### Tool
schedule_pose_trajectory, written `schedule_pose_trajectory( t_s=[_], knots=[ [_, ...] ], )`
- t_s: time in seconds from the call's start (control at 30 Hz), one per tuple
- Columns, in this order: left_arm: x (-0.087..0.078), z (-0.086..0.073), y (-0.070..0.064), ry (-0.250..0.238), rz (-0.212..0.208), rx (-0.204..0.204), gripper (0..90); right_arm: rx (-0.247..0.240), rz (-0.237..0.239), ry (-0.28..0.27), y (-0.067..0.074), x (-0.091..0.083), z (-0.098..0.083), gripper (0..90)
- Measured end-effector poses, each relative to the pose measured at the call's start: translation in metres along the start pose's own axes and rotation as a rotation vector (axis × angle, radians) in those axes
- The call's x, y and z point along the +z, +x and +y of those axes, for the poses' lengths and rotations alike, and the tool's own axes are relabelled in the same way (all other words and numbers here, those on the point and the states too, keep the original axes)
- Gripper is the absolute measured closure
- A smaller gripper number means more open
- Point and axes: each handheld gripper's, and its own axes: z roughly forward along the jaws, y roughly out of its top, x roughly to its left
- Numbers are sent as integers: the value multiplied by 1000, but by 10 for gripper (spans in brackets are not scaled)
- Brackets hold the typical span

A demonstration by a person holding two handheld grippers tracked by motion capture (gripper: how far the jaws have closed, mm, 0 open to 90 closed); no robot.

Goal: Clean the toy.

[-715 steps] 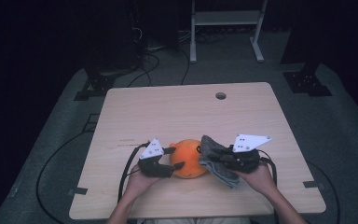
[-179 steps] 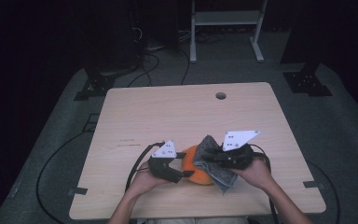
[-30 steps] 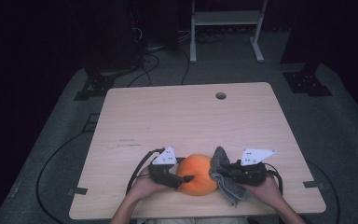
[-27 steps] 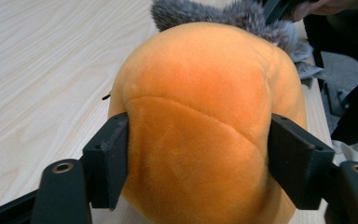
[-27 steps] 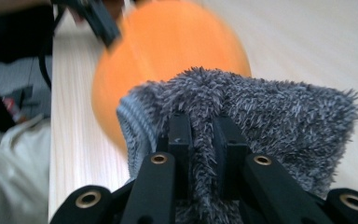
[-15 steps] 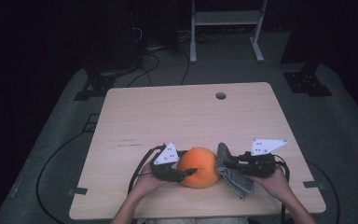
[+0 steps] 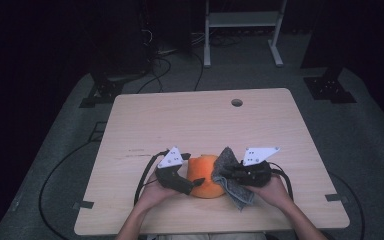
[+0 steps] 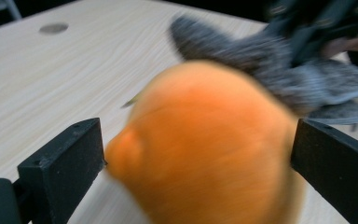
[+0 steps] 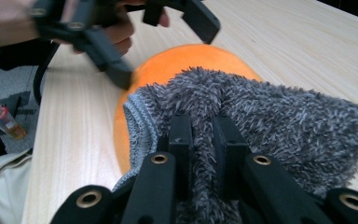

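My left gripper (image 8: 198,154) jaws have just opened off the orange ball (image 8: 205,144); right gripper (image 9: 200,135) clamps the grey cloth (image 9: 270,116). Wiping pass likely over; ball free to reposition.

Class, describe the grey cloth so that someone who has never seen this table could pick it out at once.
Start at the wooden table and go to its near edge, where the person's two hands meet. Beside the round orange ball, on its right in the high view, hangs the grey cloth, pinched in the right claw. It is the one shaggy, limp thing there.
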Motion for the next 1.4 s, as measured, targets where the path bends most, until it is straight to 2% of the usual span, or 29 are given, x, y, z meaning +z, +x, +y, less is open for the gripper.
schedule_pose_trajectory(
  t_s=[0.07, 0.17, 0.27, 0.33, 0.43, 0.53, 0.57, 0.63, 0.77, 0.87, 0.93, 1.0, 1.07, 1.13, 1.17, 1.2, 1.4],
  knots=[
    [4, -3, 1, 22, -50, -38, 37, -9, 2, 2, 3, -3, -3, 791],
    [6, -4, -5, 11, -46, 8, 112, -12, 0, 0, 6, -7, -6, 790],
    [7, -2, -8, 19, -31, 35, 131, -26, -29, -17, 12, -15, -4, 793],
    [7, -1, -10, 18, -28, 56, 139, -74, -57, -22, 19, -17, 4, 797],
    [7, 2, -17, 18, -44, 97, 140, -125, -46, -36, 29, -15, 22, 798],
    [5, 5, -25, 42, -39, 179, 139, -178, -28, -8, 34, -2, 33, 799],
    [4, 4, -24, 48, -40, 177, 140, -184, -25, 3, 34, 2, 34, 800],
    [2, 0, -20, 37, -51, 136, 146, -171, -12, 6, 32, 5, 33, 800],
    [0, -3, -17, 32, -55, 129, 148, -186, -39, 33, 30, -1, 27, 800],
    [1, -4, -16, 23, -53, 121, 145, -163, -50, 37, 26, -6, 19, 800],
    [0, -2, -15, 17, -51, 108, 85, -158, -61, 40, 26, -10, 13, 800],
    [2, 1, -13, 12, -63, 71, 57, -155, -70, 33, 27, -12, 10, 800],
    [5, 3, -11, 29, -71, 49, 26, -155, -66, 26, 29, -12, 8, 799],
    [7, 1, -10, 45, -93, 39, 44, -152, -59, 19, 29, -11, 7, 800],
    [7, 0, -9, 44, -101, 43, 98, -146, -52, 18, 29, -11, 6, 800],
    [7, 0, -10, 43, -92, 56, 118, -139, -46, 19, 27, -12, 6, 800],
    [3, -3, -11, 68, -65, 105, 178, -97, -34, 23, 16, -17, -4, 799]
  ],
)
